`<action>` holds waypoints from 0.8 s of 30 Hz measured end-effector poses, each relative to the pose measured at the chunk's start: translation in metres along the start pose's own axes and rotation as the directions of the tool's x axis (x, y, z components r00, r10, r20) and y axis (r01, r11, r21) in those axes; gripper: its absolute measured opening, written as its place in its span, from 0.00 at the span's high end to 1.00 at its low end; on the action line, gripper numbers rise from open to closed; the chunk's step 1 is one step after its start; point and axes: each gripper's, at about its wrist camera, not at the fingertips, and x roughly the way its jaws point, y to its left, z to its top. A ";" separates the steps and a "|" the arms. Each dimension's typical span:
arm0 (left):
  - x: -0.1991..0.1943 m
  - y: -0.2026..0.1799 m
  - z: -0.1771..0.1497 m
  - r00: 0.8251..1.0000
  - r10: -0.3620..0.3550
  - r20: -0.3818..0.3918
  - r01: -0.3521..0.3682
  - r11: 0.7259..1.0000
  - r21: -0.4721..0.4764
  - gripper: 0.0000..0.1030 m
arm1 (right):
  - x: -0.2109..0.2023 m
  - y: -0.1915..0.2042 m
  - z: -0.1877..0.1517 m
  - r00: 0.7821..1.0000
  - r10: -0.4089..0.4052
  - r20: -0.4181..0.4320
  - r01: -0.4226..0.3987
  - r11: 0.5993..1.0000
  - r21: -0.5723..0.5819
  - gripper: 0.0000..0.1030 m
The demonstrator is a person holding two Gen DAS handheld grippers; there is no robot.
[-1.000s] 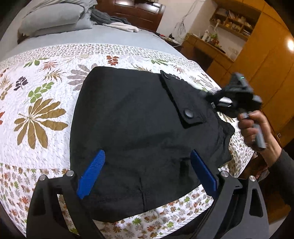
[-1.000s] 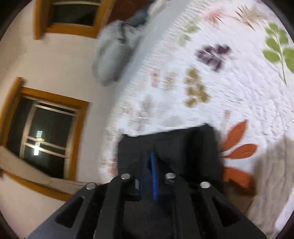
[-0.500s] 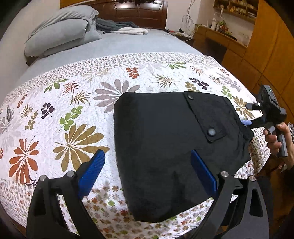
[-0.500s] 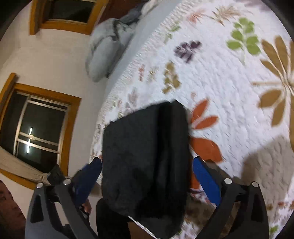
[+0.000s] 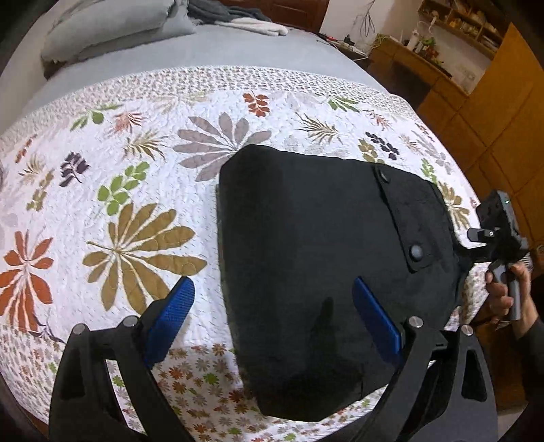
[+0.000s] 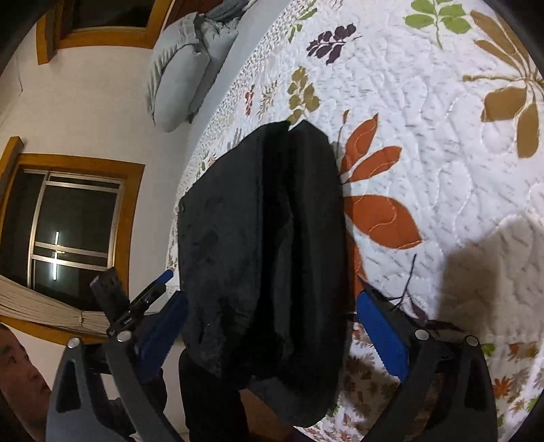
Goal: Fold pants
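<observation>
The black pants (image 5: 319, 238) lie folded into a compact block on the floral quilt, near the bed's front right corner; a buttoned pocket flap faces up. They also show in the right wrist view (image 6: 265, 244). My left gripper (image 5: 272, 319) is open and empty, hovering above the pants' near left edge. My right gripper (image 6: 272, 326) is open and empty, at the pants' right end; it shows in the left wrist view (image 5: 496, 231), held in a hand. The left gripper shows in the right wrist view (image 6: 136, 299).
The white floral quilt (image 5: 136, 190) covers the bed. Grey pillows (image 5: 115, 27) and loose clothes lie at the headboard. Wooden cabinets (image 5: 493, 102) stand to the right. A window (image 6: 68, 231) is in the wall beyond the bed's edge.
My right gripper opened and let go of the pants, then drew back off the right end. My left gripper pulled back and to the left, so more quilt shows.
</observation>
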 end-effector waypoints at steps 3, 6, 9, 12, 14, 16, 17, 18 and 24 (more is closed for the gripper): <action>0.006 0.027 0.010 0.980 -0.201 -0.009 0.199 0.977 -0.080 0.09 | -0.010 0.002 0.000 0.999 -0.015 0.045 0.015 1.000 0.003 0.03; 0.030 0.058 0.018 0.931 -0.361 -0.062 0.345 0.920 -0.184 0.09 | -0.020 -0.002 -0.002 0.999 0.010 0.038 -0.010 1.000 0.011 0.03; 0.051 0.074 0.020 0.922 -0.377 -0.091 0.352 0.912 -0.209 0.09 | -0.021 -0.008 -0.006 1.000 0.015 0.002 -0.015 1.000 0.011 0.03; 0.067 0.080 0.018 0.896 -0.429 -0.115 0.395 0.888 -0.237 0.09 | -0.019 -0.011 -0.005 1.000 0.015 -0.020 -0.014 1.000 0.014 0.03; 0.077 0.077 0.015 0.866 -0.482 -0.131 0.444 0.863 -0.241 0.09 | -0.020 -0.013 -0.006 1.000 0.026 -0.017 -0.026 1.000 0.010 0.03; 0.089 0.072 0.009 0.847 -0.503 -0.171 0.462 0.857 -0.230 0.09 | -0.019 -0.014 -0.005 0.999 0.045 -0.025 -0.045 0.999 0.016 0.03; 0.093 0.071 0.007 0.836 -0.521 -0.174 0.477 0.846 -0.239 0.09 | -0.018 -0.015 -0.005 0.998 0.046 -0.037 -0.045 0.999 0.010 0.03; 0.096 0.069 0.006 0.826 -0.536 -0.174 0.491 0.836 -0.245 0.09 | -0.016 -0.015 -0.003 0.998 0.045 -0.046 -0.045 0.999 0.005 0.03; 0.108 0.063 0.000 0.792 -0.590 -0.159 0.535 0.796 -0.284 0.07 | 0.004 -0.016 0.002 0.992 0.056 -0.115 -0.058 0.998 -0.017 0.03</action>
